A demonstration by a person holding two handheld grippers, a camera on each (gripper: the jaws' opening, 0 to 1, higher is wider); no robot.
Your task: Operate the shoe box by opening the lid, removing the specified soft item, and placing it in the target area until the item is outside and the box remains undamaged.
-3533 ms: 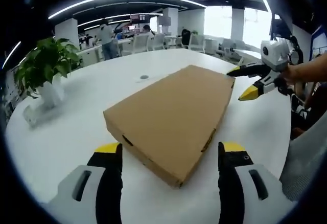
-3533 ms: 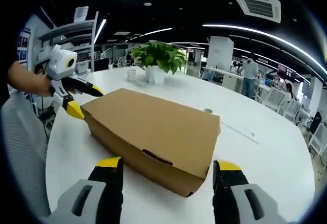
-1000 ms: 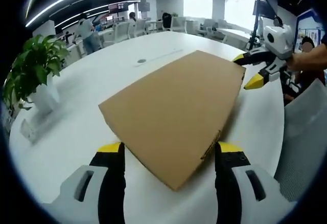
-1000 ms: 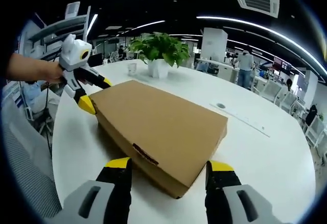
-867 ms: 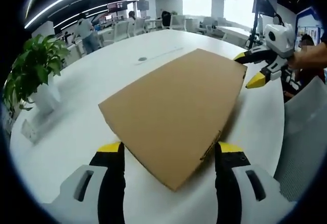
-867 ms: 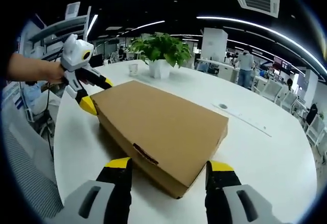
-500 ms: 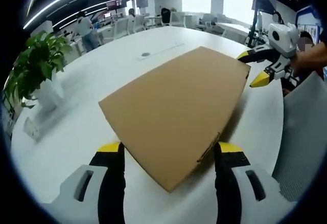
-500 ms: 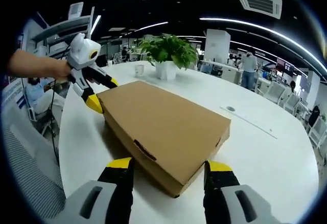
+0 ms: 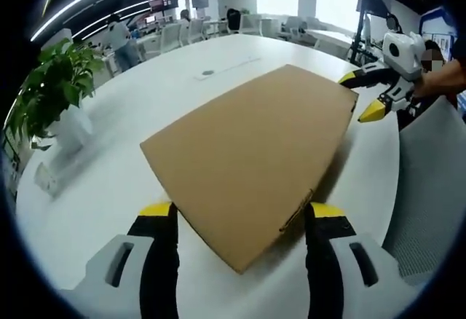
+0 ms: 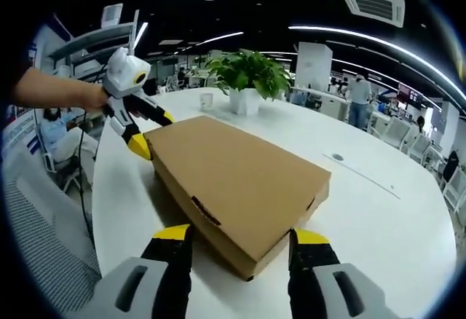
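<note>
A flat brown cardboard shoe box (image 9: 251, 151) lies on the white table (image 9: 109, 188) with its lid down. My left gripper (image 9: 242, 217) is open, its yellow-tipped jaws standing on either side of the box's near corner. My right gripper (image 9: 362, 95) is open at the box's far right corner, held by a hand. In the right gripper view the same box (image 10: 240, 177) points a corner between the open jaws of my right gripper (image 10: 241, 235). The left gripper (image 10: 153, 132) sits open at the far left corner. The box's inside is hidden.
A potted green plant (image 9: 62, 93) in a white pot (image 10: 244, 100) stands on the table beyond the box, with a small cup (image 10: 206, 100) beside it. A grey mesh chair (image 9: 429, 180) sits at the table's edge. A round cable port (image 10: 336, 157) lies in the tabletop.
Both cameras have risen and drawn a little closer over the box. Each gripper sits nearer its corner of the box. The lid stays down and the box has not moved.
</note>
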